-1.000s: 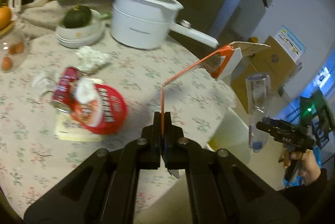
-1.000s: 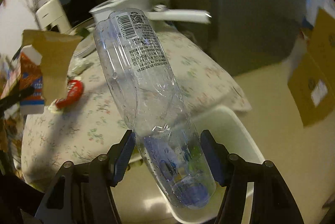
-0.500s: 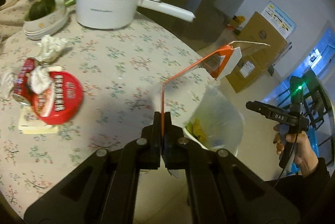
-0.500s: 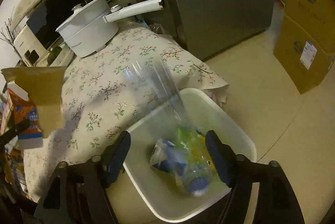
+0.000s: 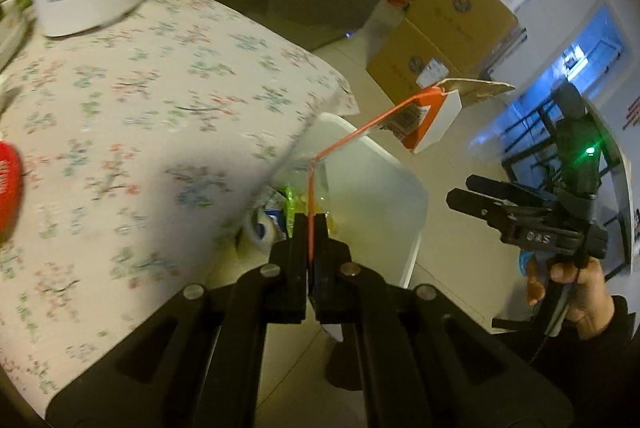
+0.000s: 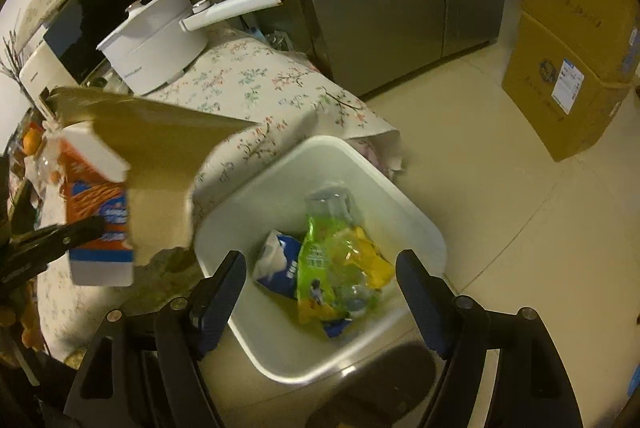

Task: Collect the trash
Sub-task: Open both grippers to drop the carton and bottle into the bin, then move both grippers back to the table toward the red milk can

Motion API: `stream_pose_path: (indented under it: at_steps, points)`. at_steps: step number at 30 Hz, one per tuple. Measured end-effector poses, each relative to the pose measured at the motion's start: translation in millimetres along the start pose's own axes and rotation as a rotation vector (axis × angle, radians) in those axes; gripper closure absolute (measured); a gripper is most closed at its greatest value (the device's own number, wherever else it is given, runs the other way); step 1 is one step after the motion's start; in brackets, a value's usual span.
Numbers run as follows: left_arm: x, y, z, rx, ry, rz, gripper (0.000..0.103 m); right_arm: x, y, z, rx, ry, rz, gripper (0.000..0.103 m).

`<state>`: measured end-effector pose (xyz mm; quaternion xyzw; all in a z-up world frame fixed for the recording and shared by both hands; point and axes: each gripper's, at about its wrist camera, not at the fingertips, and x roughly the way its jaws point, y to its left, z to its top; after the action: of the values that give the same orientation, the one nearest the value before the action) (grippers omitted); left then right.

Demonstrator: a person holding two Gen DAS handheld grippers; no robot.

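Pinching a flattened orange-and-white carton (image 5: 430, 118) by its thin edge, the left tongs (image 5: 309, 228) hold it above the white bin (image 6: 416, 216) beside the desk (image 5: 160, 116). The right tongs (image 6: 320, 292) stand spread and empty (a clear bottle (image 6: 336, 224) lies among wrappers in the bin).

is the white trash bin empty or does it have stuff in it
Not empty. The white trash bin holds a clear plastic bottle, a green wrapper, a yellow wrapper and a blue-and-white packet.
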<state>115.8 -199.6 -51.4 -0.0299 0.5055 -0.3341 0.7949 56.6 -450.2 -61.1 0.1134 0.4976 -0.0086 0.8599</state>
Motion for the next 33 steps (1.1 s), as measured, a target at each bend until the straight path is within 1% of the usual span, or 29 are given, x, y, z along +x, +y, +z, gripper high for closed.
stream_pose_path:
  at_steps: [4,5,7,8,9,12,13,15,19,20,22,26,29,33]
  points:
    - [21,-10,1,0.025,0.011,-0.002,0.100,-2,-9,-5,-0.002,0.004,-0.012,0.024]
    - [24,-10,2,0.033,0.014,-0.004,0.098,-2,-11,-6,-0.003,0.007,-0.013,0.024]
    - [30,-10,4,0.036,0.012,0.011,0.082,-2,-15,-7,-0.003,0.013,-0.018,0.024]
    - [29,-10,5,0.033,0.009,0.019,0.067,-2,-17,-8,-0.002,0.015,-0.020,0.024]
    - [27,-7,6,0.019,-0.003,0.027,0.056,-2,-18,-8,-0.001,0.017,-0.020,0.024]
    - [18,-1,7,-0.004,-0.020,0.029,0.052,0,-20,-8,-0.002,0.022,-0.021,0.024]
    - [16,0,8,-0.001,-0.024,0.039,0.051,0,-20,-7,-0.005,0.022,-0.023,0.024]
    - [10,1,7,0.011,-0.031,0.062,0.044,0,-19,-6,-0.012,0.023,-0.025,0.024]
    - [2,10,3,0.033,-0.033,0.111,0.037,0,-13,-4,-0.020,0.019,-0.019,0.023]
    - [1,11,3,0.038,-0.034,0.121,0.034,-1,-9,-2,-0.025,0.016,-0.017,0.023]
    - [-7,16,-1,0.051,-0.037,0.165,0.031,-1,-3,1,-0.034,0.013,-0.015,0.022]
    - [-24,31,-5,0.032,-0.042,0.210,0.021,1,16,7,-0.061,0.009,-0.006,0.020]
    - [-37,46,-7,0.013,-0.052,0.245,0.020,4,31,10,-0.086,0.013,-0.003,0.020]
    - [-51,66,-12,-0.006,-0.056,0.294,0.015,12,55,14,-0.139,0.027,-0.012,0.020]
